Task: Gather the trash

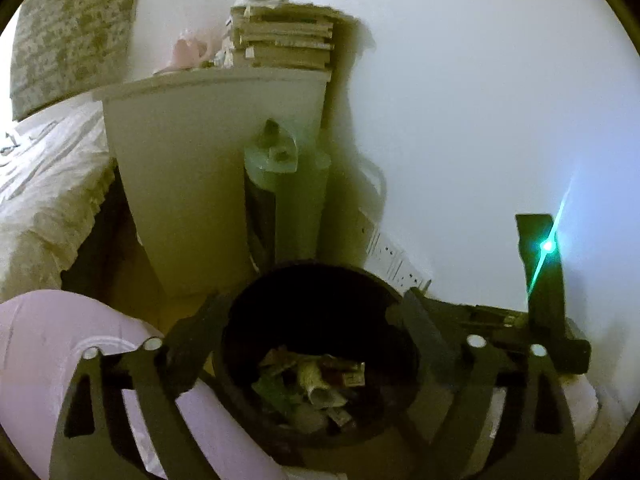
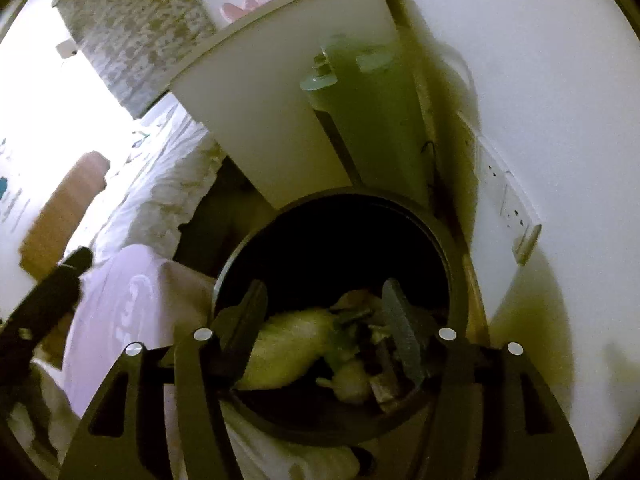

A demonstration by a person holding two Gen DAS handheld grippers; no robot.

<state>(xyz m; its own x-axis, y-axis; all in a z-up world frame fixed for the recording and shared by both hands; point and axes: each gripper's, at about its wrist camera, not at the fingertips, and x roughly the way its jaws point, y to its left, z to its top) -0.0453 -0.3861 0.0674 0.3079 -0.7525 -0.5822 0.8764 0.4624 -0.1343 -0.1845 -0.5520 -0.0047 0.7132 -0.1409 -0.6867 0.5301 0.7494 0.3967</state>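
Observation:
A black round trash bin (image 1: 240, 360) stands on the floor by a white nightstand; it also shows in the right wrist view (image 2: 452, 264). Inside lie crumpled wrappers and paper (image 1: 316, 384). My left gripper (image 1: 308, 312) is open and empty, its fingers on either side of the bin's mouth. My right gripper (image 2: 324, 300) is open above the bin's mouth, over a pale crumpled bag (image 2: 284, 352) that lies in the bin among other scraps. The right gripper's body (image 1: 544, 280) shows at the right of the left wrist view.
A white nightstand (image 1: 208, 152) with stacked books (image 1: 284, 40) stands behind the bin. Tall green canisters (image 1: 276, 184) stand beside it. A bed with pale sheets (image 1: 44, 184) is at left. Pink fabric (image 1: 48, 340) lies near the bin. Wall sockets (image 1: 396, 264) are at right.

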